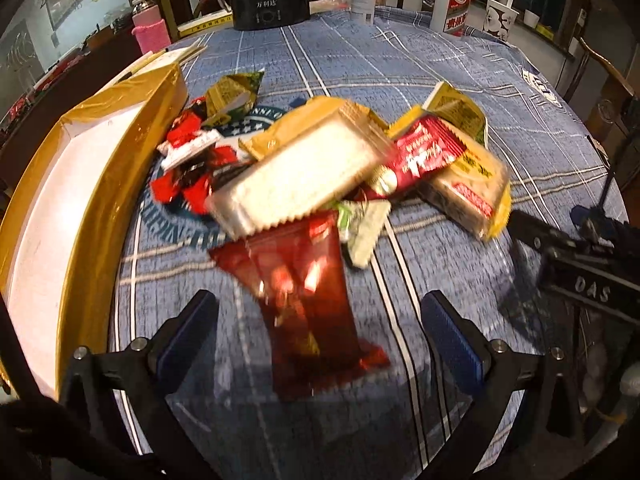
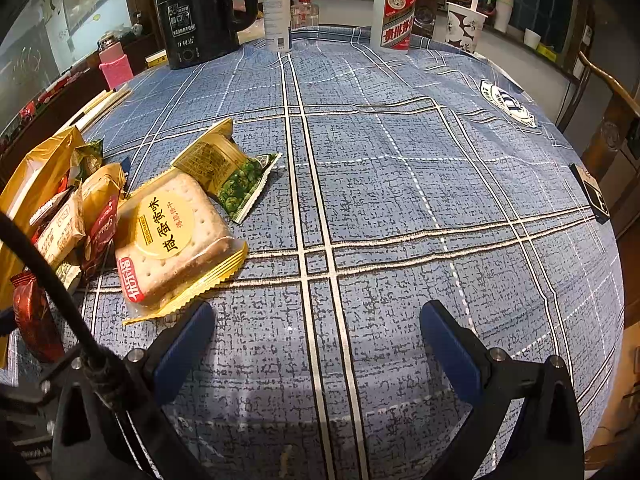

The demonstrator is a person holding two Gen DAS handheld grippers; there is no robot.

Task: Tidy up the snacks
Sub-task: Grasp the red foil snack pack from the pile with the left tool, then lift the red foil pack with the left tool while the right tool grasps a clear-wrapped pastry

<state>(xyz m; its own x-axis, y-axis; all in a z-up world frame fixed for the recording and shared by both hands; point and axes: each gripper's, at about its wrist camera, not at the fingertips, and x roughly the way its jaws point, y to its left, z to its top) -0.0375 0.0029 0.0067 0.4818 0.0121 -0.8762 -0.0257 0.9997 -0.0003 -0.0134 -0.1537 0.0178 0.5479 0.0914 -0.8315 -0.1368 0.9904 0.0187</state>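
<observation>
Two hand-held grippers hover over the checked tablecloth (image 2: 400, 208), both wide apart and holding nothing. The left gripper (image 1: 320, 340) straddles a dark red foil packet (image 1: 304, 300) at the near edge of the snack pile (image 1: 320, 160), beside the gold-rimmed box (image 1: 52, 216); its pads do not touch it. The packet looks light, crinkly and slick, so a pinch across its flat middle seems safest. The right gripper (image 2: 318, 344) hangs over bare cloth near the biscuit pack (image 2: 172, 240), probably brittle: grip its edges gently.
</observation>
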